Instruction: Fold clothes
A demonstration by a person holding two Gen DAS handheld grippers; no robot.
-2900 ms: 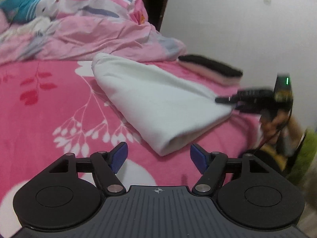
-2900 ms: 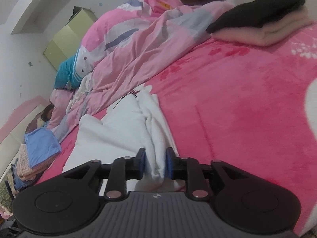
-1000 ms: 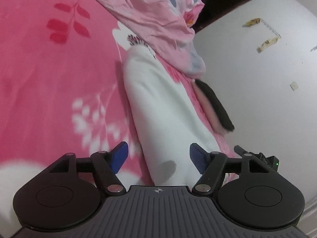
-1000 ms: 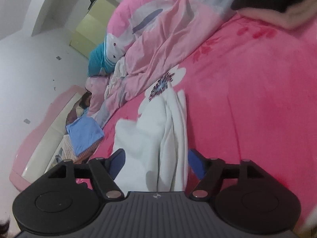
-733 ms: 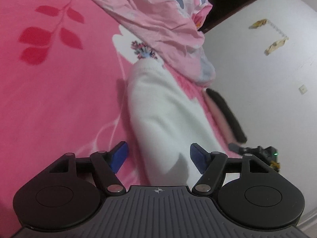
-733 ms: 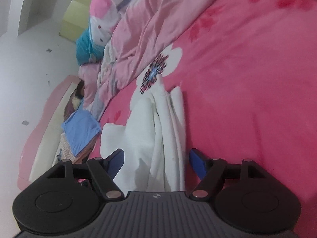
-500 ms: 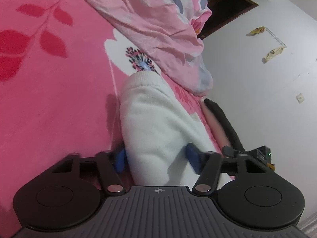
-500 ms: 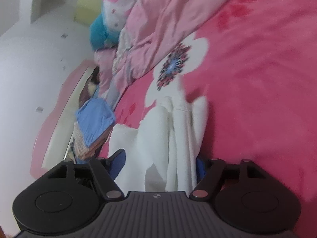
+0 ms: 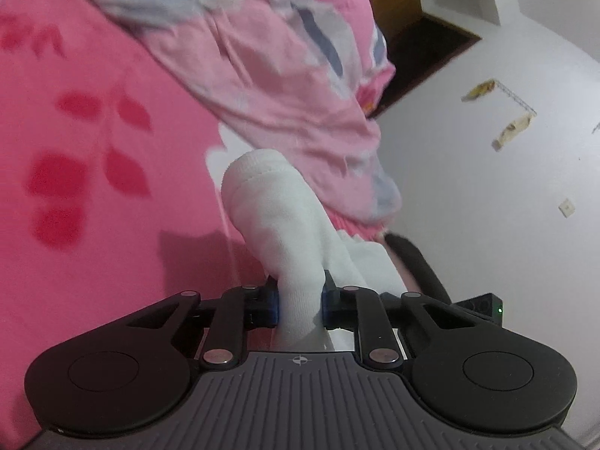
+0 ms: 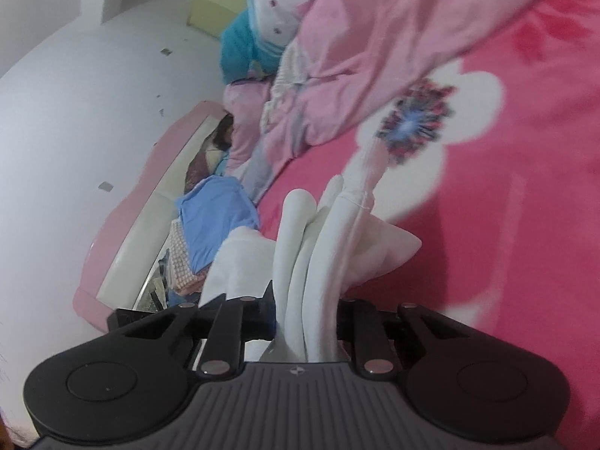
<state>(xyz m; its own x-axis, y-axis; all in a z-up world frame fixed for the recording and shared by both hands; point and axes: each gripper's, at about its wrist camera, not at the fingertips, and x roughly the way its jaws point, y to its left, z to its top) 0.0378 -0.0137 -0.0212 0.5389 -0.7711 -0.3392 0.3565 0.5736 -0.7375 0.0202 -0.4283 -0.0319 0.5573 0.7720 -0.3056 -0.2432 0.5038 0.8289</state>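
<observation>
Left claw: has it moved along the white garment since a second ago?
Yes. The left claw has advanced toward the pink quilt and its jaws have just been closing, now pinching the white garment.

Ahead of my claws: bed (image 9: 93, 195) in pink floral cover, bearing the white garment (image 9: 277, 217), a rumpled pink quilt (image 9: 270, 75) beyond it.

Right hand-held gripper (image 10: 305, 322), jaws just closing, is pinching bunched folds of white garment (image 10: 315, 247) on pink bed (image 10: 525, 195).
</observation>
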